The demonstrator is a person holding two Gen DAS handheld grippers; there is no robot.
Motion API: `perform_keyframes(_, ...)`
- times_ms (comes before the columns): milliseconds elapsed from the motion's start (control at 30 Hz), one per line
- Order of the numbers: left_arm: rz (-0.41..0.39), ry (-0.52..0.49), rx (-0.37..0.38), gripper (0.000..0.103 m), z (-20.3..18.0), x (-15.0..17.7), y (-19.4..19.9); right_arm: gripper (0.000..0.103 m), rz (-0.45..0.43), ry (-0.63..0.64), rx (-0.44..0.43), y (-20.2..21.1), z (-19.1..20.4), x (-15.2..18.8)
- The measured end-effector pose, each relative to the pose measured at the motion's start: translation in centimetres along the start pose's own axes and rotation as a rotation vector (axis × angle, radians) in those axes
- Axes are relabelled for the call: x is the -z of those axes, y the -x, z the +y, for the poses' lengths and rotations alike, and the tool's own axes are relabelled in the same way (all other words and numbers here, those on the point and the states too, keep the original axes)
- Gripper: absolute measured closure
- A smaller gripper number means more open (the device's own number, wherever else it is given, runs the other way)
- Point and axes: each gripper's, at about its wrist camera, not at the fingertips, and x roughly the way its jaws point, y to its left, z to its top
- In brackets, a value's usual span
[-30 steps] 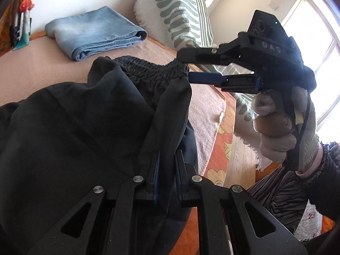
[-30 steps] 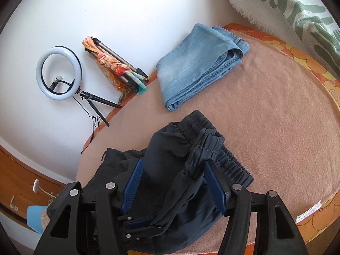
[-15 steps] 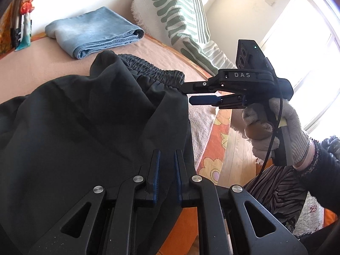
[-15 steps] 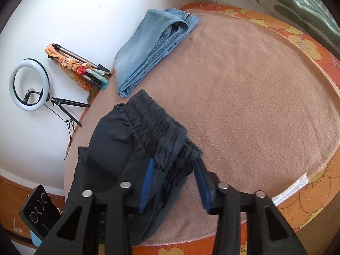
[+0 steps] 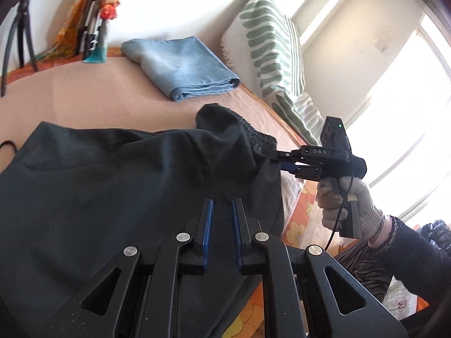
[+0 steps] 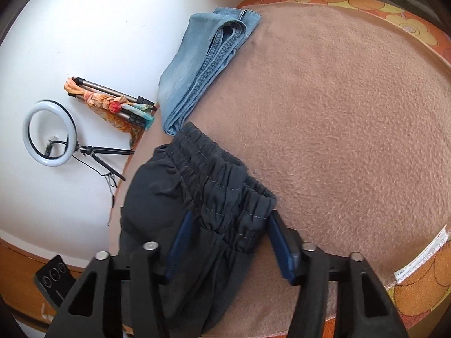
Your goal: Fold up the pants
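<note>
Dark charcoal elastic-waisted pants (image 5: 118, 186) spread in a loose heap over a tan fleece blanket (image 6: 352, 118) covering the bed, gathered waistband (image 6: 222, 188) bunched toward the blanket's near edge. Left gripper (image 5: 222, 211) low in the left wrist view, black linkage arms and blue-padded fingers (image 5: 208, 219) drawn nearly together, clenched on a fold of the dark fabric that lies between and beneath the pads. Right gripper (image 6: 228, 222) at the corner of the waistband, jaws closing, puckered elastic lying between the blue pads and already touching both, the near end of the band pinched into folds there. From the left wrist view, right gripper (image 5: 277, 162) seen side-on, fingertips buried in the waistband's end, held by a hand in a grey knitted glove (image 5: 346, 205) with a dark sleeve behind. Folded light-blue denim jeans (image 6: 203, 67) at the far edge of the blanket, close to but apart from the dark pants. Green-and-white patterned cushion (image 5: 270, 48) propped against the wall beside the jeans. White ring light on a small black tripod (image 6: 50, 133) beyond the bed, near a bundle of tripod legs wrapped in an orange patterned scarf (image 6: 110, 102). Orange floral sheet (image 6: 417, 281) showing past the blanket's hem.
</note>
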Motion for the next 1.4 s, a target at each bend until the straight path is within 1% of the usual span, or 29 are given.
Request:
perform_keyframes(100, -0.005, 0.041, -0.046, 0.091, 1.7, 1.1, 1.4, 0.076, -0.037, 0.006, 0.02, 0.2, 0.2, 0.3)
perform_keyframes(167, 0.002, 0.062, -0.064, 0.091, 2.2, 1.5, 1.4, 0.08, -0.072, 0.039, 0.046, 0.7, 1.1, 0.6)
perform_keyframes(233, 0.012, 0.068, -0.058, 0.091, 2.5, 1.8, 1.6, 0.084, -0.13, 0.085, 0.056, 2.5, 2.5, 0.9)
perform_keyframes(333, 0.021, 0.039, -0.041, 0.091, 1.6, 1.7, 1.4, 0.085, -0.255, 0.15, 0.056, 7.0, 4.5, 2.1)
perform_keyframes(400, 0.031, 0.015, -0.022, 0.091, 0.8, 1.7, 0.9, 0.086, -0.327, 0.156, 0.061, 9.9, 4.5, 3.3)
perform_keyframes(467, 0.053, -0.006, -0.004, 0.088, 0.3, 1.9, 0.3, 0.086, -0.358, 0.13, 0.073, 11.3, 3.1, 4.7)
perform_keyframes(533, 0.082, -0.02, 0.011, 0.088, -0.2, 2.3, -0.5, 0.086, -0.337, 0.106, 0.121, 10.8, 1.5, 6.2)
perform_keyframes(600, 0.115, -0.026, 0.026, 0.088, -0.7, 2.9, -1.3, 0.086, -0.262, 0.082, 0.171, 9.0, -0.3, 6.8)
perform_keyframes(700, 0.17, -0.034, 0.039, 0.088, -1.3, 4.0, -2.8, 0.085, -0.208, 0.038, 0.177, 7.4, -3.1, 6.3)
perform_keyframes(733, 0.185, -0.042, 0.035, 0.088, -1.5, 4.4, -3.1, 0.082, -0.193, 0.031, 0.176, 7.2, -3.7, 6.0)
perform_keyframes(800, 0.218, -0.052, 0.022, 0.088, -1.7, 5.1, -3.9, 0.071, -0.198, 0.032, 0.184, 7.7, -4.1, 5.7)
perform_keyframes(833, 0.233, -0.051, 0.017, 0.088, -1.7, 5.4, -4.1, 0.068, -0.208, 0.047, 0.192, 8.2, -3.8, 5.6)
perform_keyframes(900, 0.232, -0.052, 0.013, 0.088, -1.7, 5.7, -3.9, 0.066, -0.264, 0.099, 0.249, 9.7, -2.3, 5.1)
perform_keyframes(967, 0.214, -0.058, 0.002, 0.087, -1.8, 5.5, -3.2, 0.064, -0.323, 0.17, 0.25, 11.2, -0.4, 4.3)
perform_keyframes(1000, 0.197, -0.056, -0.001, 0.084, -1.8, 5.4, -2.7, 0.062, -0.338, 0.199, 0.226, 11.7, 0.7, 3.7)
perform_keyframes(1067, 0.152, -0.046, -0.012, 0.072, -1.5, 5.3, -1.5, 0.06, -0.327, 0.258, 0.148, 11.5, 3.1, 2.6)
perform_keyframes(1100, 0.126, -0.046, -0.029, 0.068, -1.3, 5.1, -0.8, 0.057, -0.319, 0.299, 0.125, 11.1, 4.6, 2.0)
perform_keyframes(1133, 0.109, -0.048, -0.049, 0.06, -1.1, 5.1, -0.3, 0.052, -0.314, 0.345, 0.112, 10.3, 6.1, 1.7)
perform_keyframes(1167, 0.094, -0.053, -0.072, 0.058, -0.9, 5.1, 0.3, 0.05, -0.308, 0.397, 0.095, 9.4, 7.5, 1.3)
perform_keyframes(1233, 0.073, -0.053, -0.104, 0.058, -0.3, 5.4, 1.5, 0.039, -0.254, 0.477, 0.051, 7.0, 9.8, 0.6)
perform_keyframes(1300, 0.054, -0.034, -0.127, 0.058, 0.4, 5.5, 2.7, 0.039, -0.165, 0.514, -0.004, 3.9, 11.4, -0.3)
perform_keyframes(1333, 0.049, -0.026, -0.136, 0.057, 0.8, 5.5, 3.1, 0.039, -0.133, 0.534, -0.016, 2.5, 12.0, -0.4)
perform_keyframes(1400, 0.04, -0.023, -0.164, 0.053, 1.4, 5.7, 4.2, 0.037, -0.046, 0.64, -0.008, -0.5, 13.8, -0.4)
